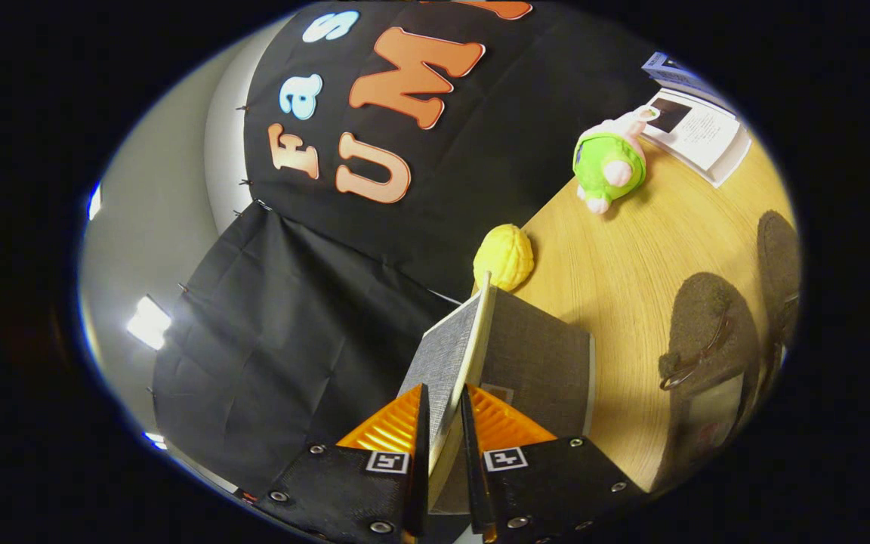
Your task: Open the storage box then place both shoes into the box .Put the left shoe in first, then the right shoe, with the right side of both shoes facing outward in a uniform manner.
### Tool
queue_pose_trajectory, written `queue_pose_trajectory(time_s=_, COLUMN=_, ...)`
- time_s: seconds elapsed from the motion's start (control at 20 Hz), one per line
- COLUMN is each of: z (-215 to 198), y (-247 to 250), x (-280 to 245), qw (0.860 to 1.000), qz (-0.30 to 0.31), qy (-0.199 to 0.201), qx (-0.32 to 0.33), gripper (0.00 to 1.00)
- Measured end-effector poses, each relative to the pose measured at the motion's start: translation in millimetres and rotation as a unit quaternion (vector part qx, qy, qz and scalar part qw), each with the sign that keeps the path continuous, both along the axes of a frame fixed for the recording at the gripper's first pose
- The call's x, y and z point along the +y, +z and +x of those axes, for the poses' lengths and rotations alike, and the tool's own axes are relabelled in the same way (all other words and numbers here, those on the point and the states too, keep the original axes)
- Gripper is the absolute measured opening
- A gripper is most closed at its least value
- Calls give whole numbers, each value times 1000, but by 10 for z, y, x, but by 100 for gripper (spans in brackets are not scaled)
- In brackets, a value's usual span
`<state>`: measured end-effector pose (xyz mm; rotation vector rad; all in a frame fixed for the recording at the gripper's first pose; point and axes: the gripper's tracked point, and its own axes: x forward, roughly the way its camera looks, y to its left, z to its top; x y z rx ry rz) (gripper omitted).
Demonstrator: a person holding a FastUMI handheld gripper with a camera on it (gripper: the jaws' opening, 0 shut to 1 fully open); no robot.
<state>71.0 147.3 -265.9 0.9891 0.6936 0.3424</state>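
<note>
The storage box lid (pixel 456 355) is grey woven fabric with a pale cream edge. Both shoes (pixel 707 332) are dark brown and fuzzy. The wooden desk (pixel 616 272) has light tan grain. Near its back edge: a yellow ridged toy (pixel 504 257) and a green-and-pink plush (pixel 610 160).

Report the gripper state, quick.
Gripper: shut on the storage box lid, fingers pinching its edge from both sides.

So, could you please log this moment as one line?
phase: opening storage box | gripper: shut on box lid, lid raised | shoes: both on table, beside box
</note>
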Motion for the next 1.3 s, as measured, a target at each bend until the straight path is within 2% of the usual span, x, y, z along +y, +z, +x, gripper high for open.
queue_pose_trajectory(time_s=0.1, z=17, y=51, x=17, qw=1000, qz=-12, qy=-2, qx=4, gripper=15)
queue_pose_trajectory(time_s=0.25, z=51, y=198, x=59, qw=1000, qz=-30, qy=-2, qx=-7, gripper=10)
queue_pose_trajectory(time_s=0.75, z=224, y=1012, x=619, qw=995, qz=-56, qy=17, qx=-80, gripper=12)
queue_pose_trajectory(time_s=1.1, z=478, y=1243, x=1280, qw=994, qz=-49, qy=23, qx=-98, gripper=12)
queue_pose_trajectory(time_s=1.3, z=574, y=1250, x=1757, qw=995, qz=-24, qy=34, qx=-95, gripper=12)
